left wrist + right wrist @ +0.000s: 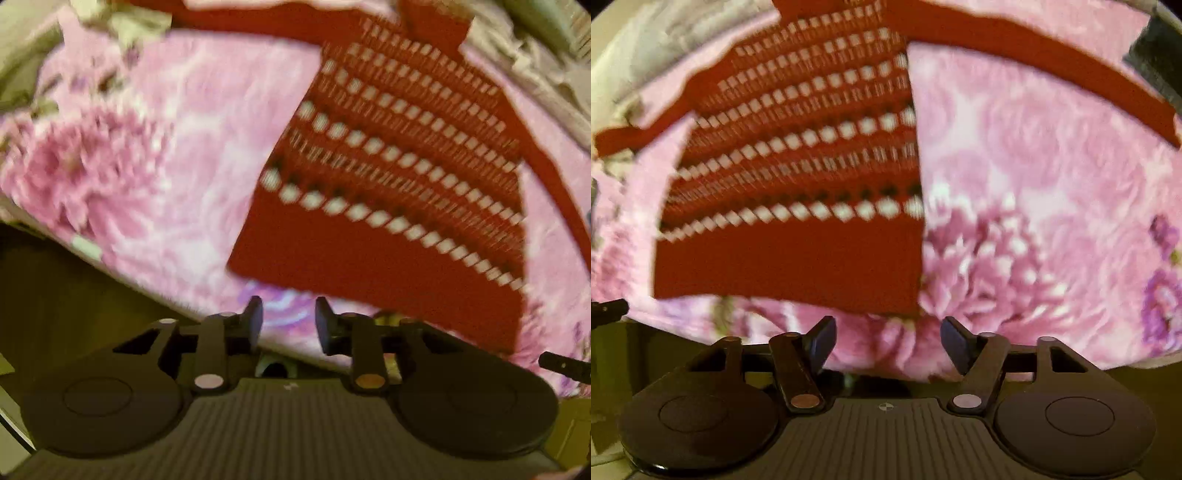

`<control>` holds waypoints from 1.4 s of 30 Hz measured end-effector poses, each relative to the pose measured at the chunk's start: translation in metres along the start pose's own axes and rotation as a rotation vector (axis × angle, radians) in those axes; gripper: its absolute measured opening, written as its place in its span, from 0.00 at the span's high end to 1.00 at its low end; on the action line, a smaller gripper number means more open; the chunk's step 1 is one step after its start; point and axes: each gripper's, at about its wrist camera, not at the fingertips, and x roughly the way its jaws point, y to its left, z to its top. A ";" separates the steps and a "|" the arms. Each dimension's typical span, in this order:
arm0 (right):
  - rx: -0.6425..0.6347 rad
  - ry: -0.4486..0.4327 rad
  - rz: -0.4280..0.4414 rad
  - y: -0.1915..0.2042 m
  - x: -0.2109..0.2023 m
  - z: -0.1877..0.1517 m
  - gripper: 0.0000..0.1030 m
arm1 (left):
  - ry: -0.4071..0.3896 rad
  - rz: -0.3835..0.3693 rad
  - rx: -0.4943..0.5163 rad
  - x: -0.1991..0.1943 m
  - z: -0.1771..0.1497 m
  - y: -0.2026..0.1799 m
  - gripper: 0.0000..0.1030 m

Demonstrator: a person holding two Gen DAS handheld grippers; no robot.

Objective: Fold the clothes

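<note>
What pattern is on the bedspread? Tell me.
Pink flowers on the bedspread, clearest in the right wrist view.

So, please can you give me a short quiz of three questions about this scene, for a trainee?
1. True or false: the left gripper holds the red sweater.
2. What lies under the sweater? A) a pink floral bedspread B) a wooden floor C) a blue towel
3. Fill in: the right gripper has its fingers ____.

Key: 1 false, nothing is between the fingers; 2 A; 3 open.
</note>
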 end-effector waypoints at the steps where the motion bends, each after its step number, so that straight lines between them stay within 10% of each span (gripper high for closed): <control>1: -0.011 -0.026 0.005 0.002 -0.016 0.004 0.07 | -0.023 -0.007 0.003 -0.015 0.004 -0.010 0.71; 18: -0.075 -0.234 0.037 0.013 -0.156 0.008 0.07 | -0.185 0.052 0.109 -0.137 0.005 -0.091 0.64; 42: 0.055 -0.230 -0.087 0.067 -0.164 -0.044 0.07 | -0.224 0.064 0.288 -0.161 -0.009 -0.047 0.58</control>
